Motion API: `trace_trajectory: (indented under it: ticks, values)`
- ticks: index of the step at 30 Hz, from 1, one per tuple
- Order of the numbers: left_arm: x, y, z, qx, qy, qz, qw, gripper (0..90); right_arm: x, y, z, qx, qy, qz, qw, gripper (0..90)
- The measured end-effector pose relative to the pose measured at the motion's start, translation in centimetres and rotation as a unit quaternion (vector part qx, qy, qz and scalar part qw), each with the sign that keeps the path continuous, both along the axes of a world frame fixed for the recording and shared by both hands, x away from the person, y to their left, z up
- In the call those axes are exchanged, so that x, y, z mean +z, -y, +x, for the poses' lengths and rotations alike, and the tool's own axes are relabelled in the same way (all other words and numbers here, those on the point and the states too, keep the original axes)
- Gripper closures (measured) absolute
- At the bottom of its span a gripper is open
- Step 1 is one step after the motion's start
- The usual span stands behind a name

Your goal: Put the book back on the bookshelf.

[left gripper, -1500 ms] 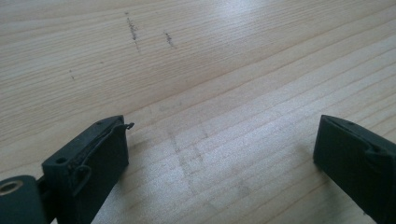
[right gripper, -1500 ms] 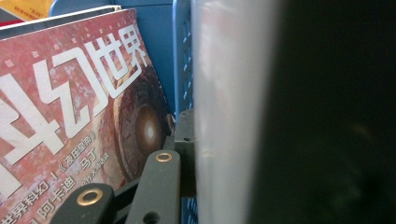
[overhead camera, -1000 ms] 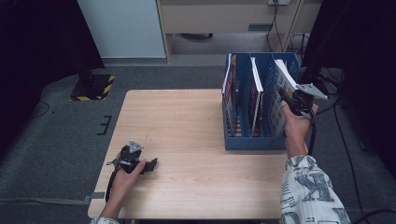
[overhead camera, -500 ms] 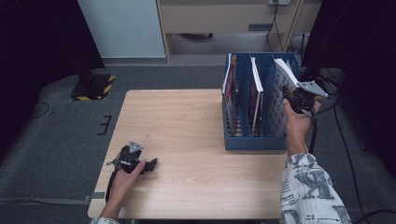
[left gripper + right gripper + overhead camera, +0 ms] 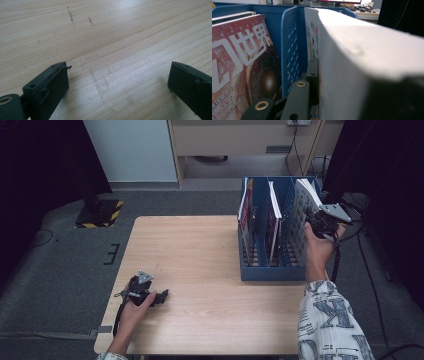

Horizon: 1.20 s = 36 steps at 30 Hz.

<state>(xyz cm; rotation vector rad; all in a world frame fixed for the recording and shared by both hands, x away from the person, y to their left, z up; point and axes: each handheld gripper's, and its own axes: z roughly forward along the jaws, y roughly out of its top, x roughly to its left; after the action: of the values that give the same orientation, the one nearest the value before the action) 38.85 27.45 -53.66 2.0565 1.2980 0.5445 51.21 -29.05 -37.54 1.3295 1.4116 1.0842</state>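
A blue file rack (image 5: 272,270) stands at the table's right side, holding upright magazines (image 5: 274,220). My right gripper (image 5: 320,222) is at the rack's rightmost compartment, shut on a thick white book (image 5: 306,195) that leans at the rack's top. In the right gripper view the black jaws press both sides of the white book (image 5: 362,57), next to a blue divider (image 5: 292,45) and a red magazine (image 5: 242,62). My left gripper (image 5: 162,296) rests on the table near the front left; its jaws stand wide apart (image 5: 117,72) over bare wood.
The wooden table (image 5: 200,250) has free room across its middle and left. A pale cabinet (image 5: 130,150) and a shelf unit stand beyond the far edge. Cables lie on the grey floor to the right of the rack.
The right gripper and the white book have edged very slightly toward the far side. The left hand has stayed where it was.
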Motion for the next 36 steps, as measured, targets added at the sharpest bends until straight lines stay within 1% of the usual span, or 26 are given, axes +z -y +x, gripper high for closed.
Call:
trace_trajectory:
  ticks: [11,18,22,32,36]
  values:
    - [0.0,0.0,0.0,0.0,0.0,0.0,1.0,2.3,-0.7,-0.6,0.2,0.005,-0.005,-0.001,1.0,73.5]
    - [0.0,0.0,0.0,0.0,0.0,0.0,1.0,2.3,-0.9,-0.9,0.1,0.019,-0.008,-0.005,0.9998,73.3]
    - [0.0,0.0,0.0,0.0,0.0,0.0,1.0,2.3,-1.3,-1.3,-0.2,0.032,-0.011,-0.01,0.9994,73.0]
    - [0.0,0.0,0.0,0.0,0.0,0.0,1.0,2.3,-1.4,-1.8,-0.3,0.042,-0.013,-0.005,0.999,72.0]
    - [0.0,0.0,0.0,0.0,0.0,0.0,1.0,2.3,-1.4,-1.9,-0.4,0.048,-0.016,-0.003,0.9987,69.3]
